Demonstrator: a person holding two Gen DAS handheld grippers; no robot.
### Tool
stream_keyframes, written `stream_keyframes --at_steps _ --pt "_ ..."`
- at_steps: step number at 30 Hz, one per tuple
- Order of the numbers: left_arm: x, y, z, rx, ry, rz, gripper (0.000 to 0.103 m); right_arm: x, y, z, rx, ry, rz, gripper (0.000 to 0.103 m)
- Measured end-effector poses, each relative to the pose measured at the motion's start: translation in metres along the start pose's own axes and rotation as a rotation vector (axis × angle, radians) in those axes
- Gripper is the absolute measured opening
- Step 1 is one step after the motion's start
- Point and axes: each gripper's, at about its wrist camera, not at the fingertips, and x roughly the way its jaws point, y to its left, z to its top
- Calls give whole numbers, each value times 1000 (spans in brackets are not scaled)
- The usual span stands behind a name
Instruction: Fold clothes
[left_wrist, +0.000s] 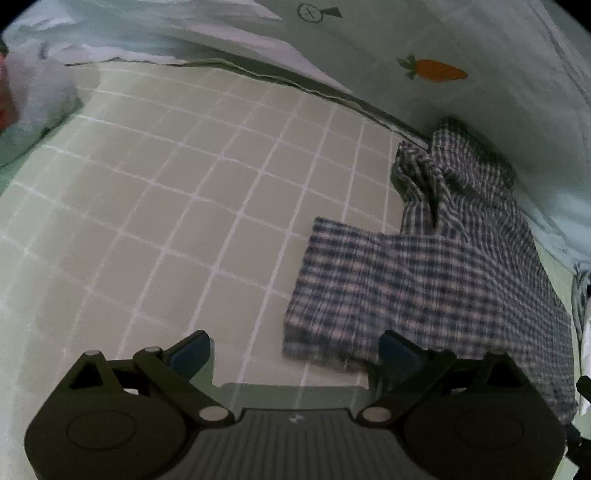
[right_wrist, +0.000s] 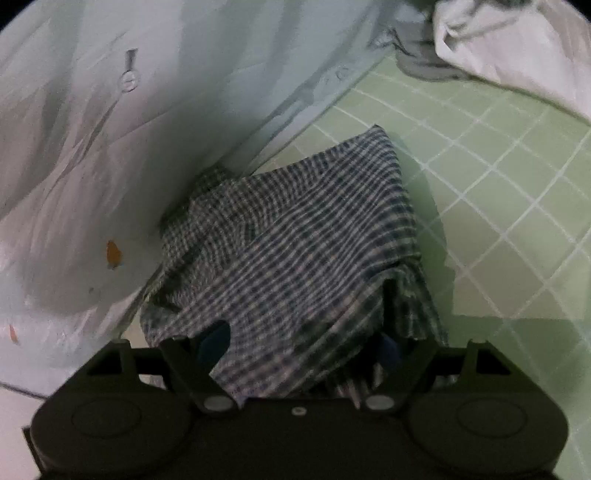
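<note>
Right gripper (right_wrist: 299, 347) wide, checked garment (right_wrist: 295, 251) draped between fingers unpinched; left gripper (left_wrist: 295, 354) wide, empty; cloth could slide toward 6 o'clock.

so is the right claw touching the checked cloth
Touching. The right wrist view shows the checked cloth draped over the right claw, covering both fingers and running down between them, though whether the open-set fingers pinch it is unclear.

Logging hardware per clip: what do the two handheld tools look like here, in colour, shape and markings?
Both look alike. The left tool has a black body with two round housings, a ribbed centre plate bearing a small pale mark, silver pivot pins on angled black linkage arms, and dark blue finger pads. The right tool shows the same black body, silver pins and blue pads, largely covered by cloth. No cables or sleeves are visible.
</note>
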Motion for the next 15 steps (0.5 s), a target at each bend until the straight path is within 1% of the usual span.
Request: stream_keyframes --at_steps 2,4,5,6,7,8,9,10,13,15 --pt "4 -4 1 -7 -28 4 93 7 -3 5 30 10 10 73" --pt "7 -9 1 6 -60 26 86 11 -5 8 55 15 41 52" --pt "8 -12 1 20 -74 39 77 11 -6 8 63 9 58 48" --pt "8 -15 1 40 -88 55 62 9 -4 9 58 0 60 39" --pt "8 -17 2 57 -97 54 54 7 -3 9 53 -10 63 27" --pt "8 -18 3 61 -97 31 36 5 -2 10 36 -26 69 21" --pt "8 -17 4 47 -97 8 11 2 -1 11 15 -39 73 10" --pt "7 -17 5 28 -104 7 1 -1 1 12 -7 -52 77 7" --pt "-2 -19 8 -5 -140 24 2 -8 7 16 -65 -75 87 5" --pt "-18 -23 10 8 -183 22 2 -14 11 18 -90 -94 95 5"
